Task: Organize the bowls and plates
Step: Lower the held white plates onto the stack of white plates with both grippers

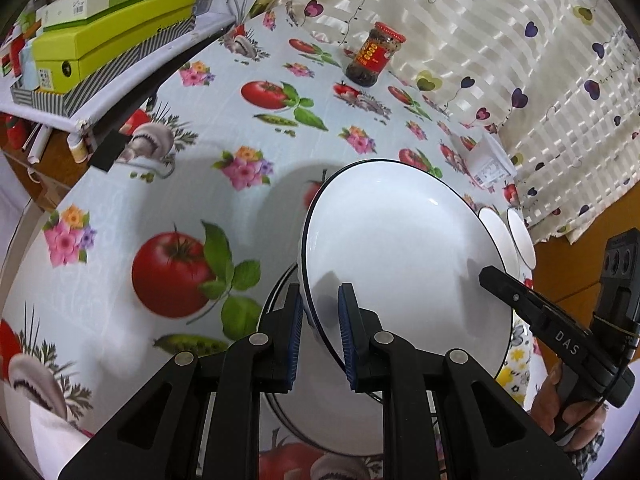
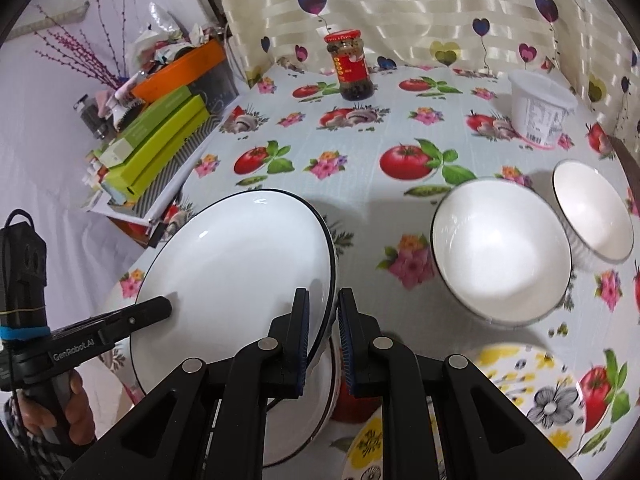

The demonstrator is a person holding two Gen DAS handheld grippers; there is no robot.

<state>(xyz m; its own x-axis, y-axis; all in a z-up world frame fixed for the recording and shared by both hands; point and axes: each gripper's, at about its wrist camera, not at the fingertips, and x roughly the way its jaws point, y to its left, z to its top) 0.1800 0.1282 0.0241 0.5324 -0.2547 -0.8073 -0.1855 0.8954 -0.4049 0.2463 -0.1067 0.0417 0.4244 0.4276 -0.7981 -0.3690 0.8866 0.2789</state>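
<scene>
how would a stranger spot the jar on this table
Look along the far edge of the tomato-print tablecloth, right against the heart-patterned curtain. The jar stands upright there, alone. Unlike the white tub and white bowls, it is dark glass with a red lid and label.

white dark-rimmed plate (image 2: 236, 264) tilted above second plate (image 2: 296, 420); two white bowls (image 2: 500, 248) side by side.

right gripper (image 2: 323, 312): clamped on right rim of white plate (image 2: 236, 272) | left gripper (image 2: 160, 308): laid on plate's left edge | two white bowls (image 2: 502, 248) (image 2: 592, 210): seen upright, side by side on tablecloth (image 2: 360, 200)
</scene>
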